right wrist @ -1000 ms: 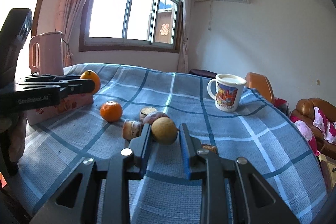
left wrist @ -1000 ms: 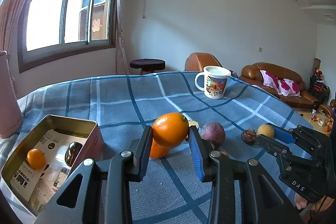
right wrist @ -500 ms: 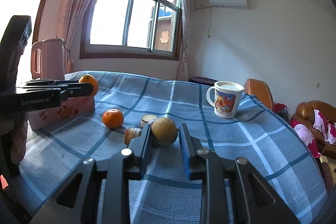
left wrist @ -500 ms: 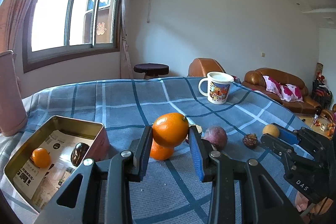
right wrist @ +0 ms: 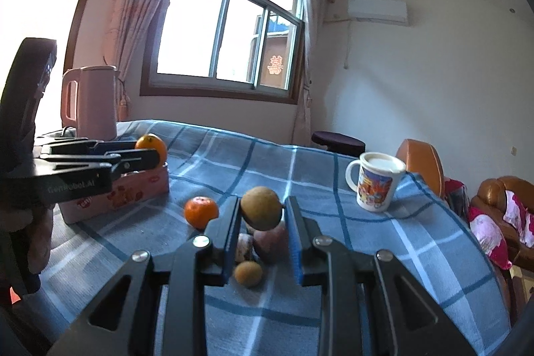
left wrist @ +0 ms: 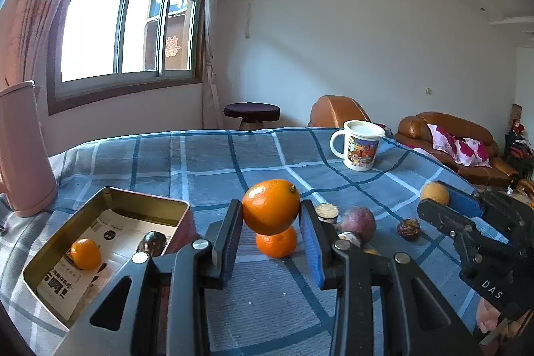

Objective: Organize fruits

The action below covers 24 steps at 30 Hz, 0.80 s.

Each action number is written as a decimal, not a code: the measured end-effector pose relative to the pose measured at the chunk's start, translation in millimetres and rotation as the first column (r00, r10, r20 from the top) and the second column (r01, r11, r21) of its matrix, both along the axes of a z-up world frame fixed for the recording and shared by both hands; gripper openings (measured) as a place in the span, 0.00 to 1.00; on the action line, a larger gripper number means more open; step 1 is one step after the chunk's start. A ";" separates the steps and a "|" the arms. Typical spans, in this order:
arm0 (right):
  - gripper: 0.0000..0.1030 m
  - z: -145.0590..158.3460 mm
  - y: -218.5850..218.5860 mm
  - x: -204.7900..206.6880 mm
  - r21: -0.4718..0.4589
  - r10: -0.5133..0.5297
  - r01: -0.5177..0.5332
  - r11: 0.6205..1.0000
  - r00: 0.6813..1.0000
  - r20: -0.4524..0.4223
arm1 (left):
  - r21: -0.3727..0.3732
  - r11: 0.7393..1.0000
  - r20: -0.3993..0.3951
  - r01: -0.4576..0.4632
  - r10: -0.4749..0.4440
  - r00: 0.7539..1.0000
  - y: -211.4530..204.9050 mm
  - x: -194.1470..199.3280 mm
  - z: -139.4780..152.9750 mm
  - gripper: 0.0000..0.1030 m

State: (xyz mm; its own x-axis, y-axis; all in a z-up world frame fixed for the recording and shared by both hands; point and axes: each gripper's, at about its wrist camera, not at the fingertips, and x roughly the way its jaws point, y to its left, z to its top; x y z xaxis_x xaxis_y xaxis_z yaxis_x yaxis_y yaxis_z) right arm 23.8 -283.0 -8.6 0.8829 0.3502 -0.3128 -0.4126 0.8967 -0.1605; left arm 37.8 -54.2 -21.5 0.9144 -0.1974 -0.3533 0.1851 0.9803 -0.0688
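While my left gripper [left wrist: 271,224] clamps an orange [left wrist: 271,206] above the cloth, my right gripper [right wrist: 261,224] pinches a brown fruit [right wrist: 261,212]; the tin [left wrist: 50,256] beside holds a mandarin [left wrist: 85,253] and a dark fruit [left wrist: 151,242].

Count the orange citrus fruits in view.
3: large orange clamped in the left gripper, small orange on the cloth below it, another orange inside the tin. Others may be hidden.

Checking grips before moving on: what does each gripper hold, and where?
Left gripper clamps an orange across its sides; right gripper clamps a brownish round fruit likewise.
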 end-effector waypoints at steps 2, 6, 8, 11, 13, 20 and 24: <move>0.28 4.2 5.2 1.8 -0.001 0.011 -0.011 1.000 1.000 0.002 | 0.002 1.000 -0.003 -0.011 0.011 1.000 3.6 0.5 0.7 0.36; 0.28 11.3 13.9 5.9 0.004 0.035 -0.035 0.999 0.999 -0.001 | -0.001 1.000 -0.009 -0.027 0.027 1.000 10.4 0.8 1.1 0.36; 0.28 13.8 18.3 7.4 0.003 0.044 -0.044 0.999 0.999 -0.001 | -0.001 0.999 -0.015 -0.038 0.038 0.999 14.9 1.2 0.7 0.36; 0.28 17.2 27.7 10.8 0.004 0.063 -0.063 0.998 0.998 -0.014 | 0.003 0.998 -0.030 -0.065 0.065 0.997 23.7 3.5 -0.1 0.36; 0.28 18.7 35.9 13.8 0.003 0.076 -0.076 0.997 0.997 -0.026 | 0.000 0.997 -0.036 -0.078 0.078 0.996 29.2 4.2 -0.4 0.36; 0.28 23.9 64.8 19.8 -0.024 0.126 -0.127 0.992 0.991 -0.038 | -0.010 0.992 -0.062 -0.123 0.122 0.991 50.6 5.9 -1.6 0.36; 0.28 27.0 81.5 21.9 -0.045 0.152 -0.154 0.987 0.988 -0.036 | -0.015 0.989 -0.065 -0.145 0.144 0.988 61.3 4.0 -1.7 0.36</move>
State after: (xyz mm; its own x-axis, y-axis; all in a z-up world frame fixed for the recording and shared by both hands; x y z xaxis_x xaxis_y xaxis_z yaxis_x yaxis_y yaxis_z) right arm 45.7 -201.5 18.4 0.8092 0.4646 -0.3596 -0.5501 0.8141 -0.1861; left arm 41.8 7.1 -23.2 0.9097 -0.0727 -0.4088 0.0365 0.9947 -0.0957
